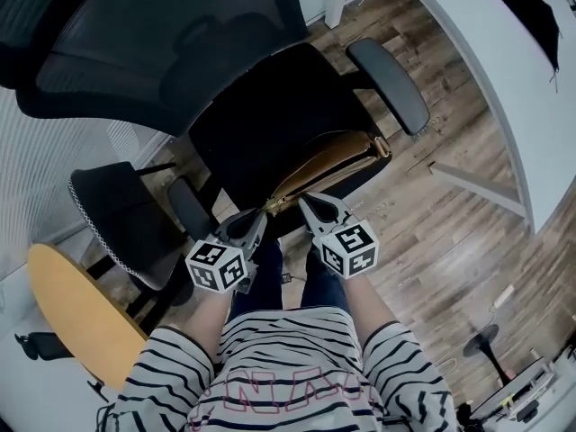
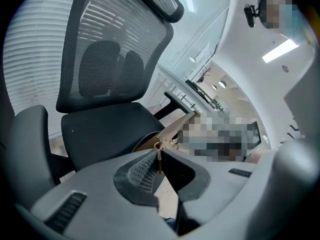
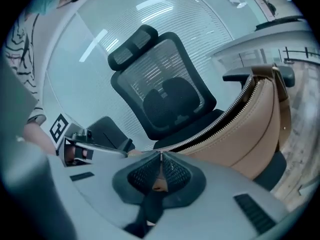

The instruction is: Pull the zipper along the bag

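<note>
On the black office chair seat [image 1: 252, 124] a tan bag [image 1: 337, 165] lies with its zipper [image 3: 220, 120] open. Left gripper [image 1: 260, 216] is clamped on a thin tan tab [image 2: 159, 160] at the bag's near end. Right gripper [image 1: 307, 203] is clenched where the teeth meet, seemingly on the zipper pull [image 3: 159, 182]. To do it well, left should anchor firmly while right draws straight along the tooth line, low and steady, so the bag doesn't buckle. Bag's long axis runs from the grippers up-right toward the armrest [image 1: 391, 84] in the head view, zipper edge on the backrest side.
</note>
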Available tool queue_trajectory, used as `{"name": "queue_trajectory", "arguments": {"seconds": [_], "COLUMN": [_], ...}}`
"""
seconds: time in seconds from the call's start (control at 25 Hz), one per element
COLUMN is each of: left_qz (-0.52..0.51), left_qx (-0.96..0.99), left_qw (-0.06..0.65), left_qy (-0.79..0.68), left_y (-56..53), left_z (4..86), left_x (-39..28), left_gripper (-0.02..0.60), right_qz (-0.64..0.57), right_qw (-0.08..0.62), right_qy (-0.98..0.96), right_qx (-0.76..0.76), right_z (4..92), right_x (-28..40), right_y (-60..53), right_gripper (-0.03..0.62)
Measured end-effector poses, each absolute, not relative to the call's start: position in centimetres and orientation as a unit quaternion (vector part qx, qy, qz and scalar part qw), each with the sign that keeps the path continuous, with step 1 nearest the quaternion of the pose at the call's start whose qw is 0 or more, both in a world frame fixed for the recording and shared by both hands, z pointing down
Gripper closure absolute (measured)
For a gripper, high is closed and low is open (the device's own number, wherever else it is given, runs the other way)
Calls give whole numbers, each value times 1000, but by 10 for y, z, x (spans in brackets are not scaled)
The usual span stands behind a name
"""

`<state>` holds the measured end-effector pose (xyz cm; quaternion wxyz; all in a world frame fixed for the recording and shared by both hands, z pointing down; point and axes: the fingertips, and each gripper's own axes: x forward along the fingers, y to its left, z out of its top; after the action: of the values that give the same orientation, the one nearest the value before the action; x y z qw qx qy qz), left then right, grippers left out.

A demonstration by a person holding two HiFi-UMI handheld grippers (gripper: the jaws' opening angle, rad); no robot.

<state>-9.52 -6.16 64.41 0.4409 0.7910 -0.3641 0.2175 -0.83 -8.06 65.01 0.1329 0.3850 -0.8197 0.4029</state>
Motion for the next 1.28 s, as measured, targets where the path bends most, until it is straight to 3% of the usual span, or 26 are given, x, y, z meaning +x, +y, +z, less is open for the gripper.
{"name": "queue_trajectory", "arguments": {"seconds": [1.28], "left_qz": [221], "left_qx": [754], "left_qw": [422], "left_qy": [-452], "left_y": [-65], "left_z": [638], "left_x": [-90], "left_gripper": [534], "right_qz": [358], "right_qw": [190], "right_qy": [-807], "right_qx": [431], "right_z": [649], "right_x": [65], "right_y": [-106], "right_gripper": [557]}}
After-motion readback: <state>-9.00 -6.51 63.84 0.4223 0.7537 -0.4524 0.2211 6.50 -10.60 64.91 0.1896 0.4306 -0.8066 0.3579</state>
